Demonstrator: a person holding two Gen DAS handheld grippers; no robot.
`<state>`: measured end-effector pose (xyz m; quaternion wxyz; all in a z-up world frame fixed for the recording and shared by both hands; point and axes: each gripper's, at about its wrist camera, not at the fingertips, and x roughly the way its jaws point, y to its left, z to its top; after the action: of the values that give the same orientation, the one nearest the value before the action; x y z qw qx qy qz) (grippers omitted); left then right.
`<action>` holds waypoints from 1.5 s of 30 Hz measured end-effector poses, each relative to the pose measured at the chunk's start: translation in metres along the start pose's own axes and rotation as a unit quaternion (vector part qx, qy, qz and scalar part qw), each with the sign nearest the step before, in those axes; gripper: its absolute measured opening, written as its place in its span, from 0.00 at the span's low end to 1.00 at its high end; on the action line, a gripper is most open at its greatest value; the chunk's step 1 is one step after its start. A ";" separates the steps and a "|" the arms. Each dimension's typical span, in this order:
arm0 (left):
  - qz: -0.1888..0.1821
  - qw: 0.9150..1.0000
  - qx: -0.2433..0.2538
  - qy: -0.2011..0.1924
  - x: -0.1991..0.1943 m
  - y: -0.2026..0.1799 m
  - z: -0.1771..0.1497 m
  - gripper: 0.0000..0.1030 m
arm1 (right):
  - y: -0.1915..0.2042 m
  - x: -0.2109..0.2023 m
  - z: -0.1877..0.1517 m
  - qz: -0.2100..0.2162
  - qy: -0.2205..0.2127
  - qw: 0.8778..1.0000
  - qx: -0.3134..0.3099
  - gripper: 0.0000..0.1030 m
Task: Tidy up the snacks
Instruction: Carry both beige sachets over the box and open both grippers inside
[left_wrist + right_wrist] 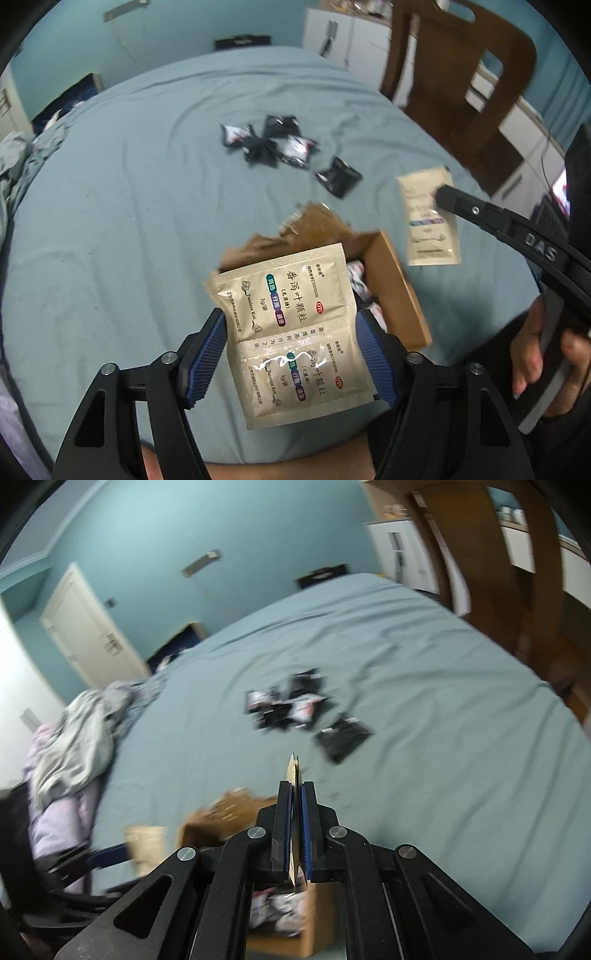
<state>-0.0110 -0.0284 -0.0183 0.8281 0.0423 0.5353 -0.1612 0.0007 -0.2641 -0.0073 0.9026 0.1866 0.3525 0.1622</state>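
Left tool (291,354) spread wide, pads gripping beige double sachet (295,332); right tool (295,827) pinching second sachet (293,771) edge-on.

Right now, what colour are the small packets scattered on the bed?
Black with white patches; left wrist view shows them best.

Teal bedsheet (129,184), wooden chair (454,74), white door (85,635), crumpled clothes (81,734)

Right gripper (295,834) was clamped tight on a tan sachet (293,771) seen edge-on, right above the cardboard box (317,923), with black snack packets (295,705) scattered ahead on the blue bedsheet (443,738)
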 end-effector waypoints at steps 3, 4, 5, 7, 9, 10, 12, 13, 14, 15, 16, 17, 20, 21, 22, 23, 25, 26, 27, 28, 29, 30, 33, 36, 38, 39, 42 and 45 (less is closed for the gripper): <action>-0.008 1.000 0.014 0.013 0.006 -0.007 0.003 0.76 | 0.009 -0.005 -0.013 0.019 0.007 1.000 -0.020 0.03; -0.002 1.000 0.014 0.011 0.007 -0.007 0.004 0.78 | 0.005 -0.005 -0.014 0.019 0.009 1.000 -0.022 0.03; 0.005 1.000 0.014 0.008 0.007 -0.007 0.005 0.79 | 0.007 -0.005 -0.018 0.017 0.012 0.999 -0.029 0.03; 0.023 1.000 0.011 0.004 0.007 -0.004 0.006 0.80 | 0.008 -0.003 -0.019 0.011 0.017 0.999 -0.039 0.03; 0.038 0.999 0.003 0.000 0.006 0.001 0.007 0.81 | 0.010 0.000 -0.017 0.009 0.020 0.999 -0.047 0.03; 0.045 0.999 -0.002 -0.003 0.006 0.004 0.008 0.81 | 0.011 0.001 -0.015 0.009 0.021 0.999 -0.048 0.03; 0.063 0.998 -0.010 -0.011 0.004 0.009 0.009 0.81 | 0.013 0.005 -0.014 0.010 0.026 0.998 -0.049 0.03; 0.076 0.997 -0.014 -0.015 0.003 0.012 0.010 0.81 | 0.014 0.006 -0.013 0.010 0.029 0.998 -0.050 0.03; 0.084 0.996 -0.019 -0.018 0.002 0.015 0.011 0.81 | 0.018 0.008 -0.014 0.011 0.030 0.998 -0.052 0.03; 0.087 0.996 -0.026 -0.020 0.002 0.018 0.012 0.81 | 0.019 0.008 -0.013 0.015 0.032 0.998 -0.054 0.03; 0.086 0.995 -0.036 -0.022 0.001 0.023 0.014 0.81 | 0.021 0.008 -0.014 0.017 0.033 0.998 -0.056 0.03; 0.083 0.995 -0.050 -0.024 0.000 0.028 0.015 0.81 | 0.023 0.007 -0.015 0.021 0.034 0.998 -0.058 0.03; 0.071 0.994 -0.076 -0.024 0.001 0.038 0.016 0.81 | 0.028 0.009 -0.017 0.036 0.038 0.996 -0.066 0.03; 0.060 0.994 -0.085 -0.021 0.002 0.041 0.016 0.81 | 0.029 0.010 -0.017 0.039 0.041 0.996 -0.068 0.03; 0.052 0.994 -0.091 -0.018 0.002 0.042 0.016 0.81 | 0.030 0.011 -0.018 0.041 0.044 0.996 -0.069 0.03; 0.047 0.994 -0.095 -0.016 0.003 0.042 0.015 0.81 | 0.031 0.013 -0.018 0.045 0.048 0.995 -0.071 0.03; 0.050 0.994 -0.092 -0.014 0.005 0.041 0.014 0.81 | 0.033 0.015 -0.019 0.049 0.055 0.995 -0.073 0.03; 0.055 0.995 -0.086 -0.013 0.006 0.039 0.014 0.81 | 0.034 0.016 -0.019 0.049 0.058 0.994 -0.075 0.03; 0.060 0.995 -0.082 -0.012 0.006 0.037 0.015 0.81 | 0.034 0.016 -0.019 0.049 0.059 0.994 -0.078 0.03; 0.065 0.995 -0.077 -0.012 0.007 0.036 0.015 0.81 | 0.035 0.017 -0.019 0.050 0.062 0.994 -0.079 0.03; 0.068 0.995 -0.075 -0.012 0.007 0.035 0.015 0.81 | 0.036 0.018 -0.019 0.053 0.069 0.993 -0.077 0.04; 0.070 0.995 -0.074 -0.011 0.007 0.035 0.015 0.81 | 0.035 0.021 -0.019 0.056 0.078 0.993 -0.071 0.04; 0.074 0.995 -0.070 -0.007 0.008 0.033 0.015 0.81 | 0.033 0.027 -0.020 0.056 0.096 0.993 -0.047 0.28; 0.080 0.995 -0.066 -0.003 0.010 0.032 0.015 0.81 | 0.037 0.028 -0.021 0.044 0.095 0.993 -0.051 0.58; 0.083 0.994 -0.067 -0.003 0.010 0.032 0.014 0.81 | 0.040 0.025 -0.020 0.046 0.089 0.994 -0.053 0.61; 0.085 0.994 -0.068 -0.001 0.010 0.032 0.014 0.81 | 0.041 0.024 -0.021 0.043 0.087 0.994 -0.055 0.61; 0.087 0.994 -0.069 -0.002 0.009 0.032 0.013 0.81 | 0.040 0.023 -0.021 0.025 0.083 0.995 -0.052 0.61; 0.090 0.994 -0.067 -0.002 0.008 0.032 0.013 0.81 | 0.037 0.024 -0.023 -0.012 0.082 0.995 -0.049 0.61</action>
<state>0.0133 -0.0034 -0.0236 0.8414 0.0346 0.5371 -0.0496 -0.0044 -0.2168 -0.0197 0.8804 0.1235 0.4195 0.1833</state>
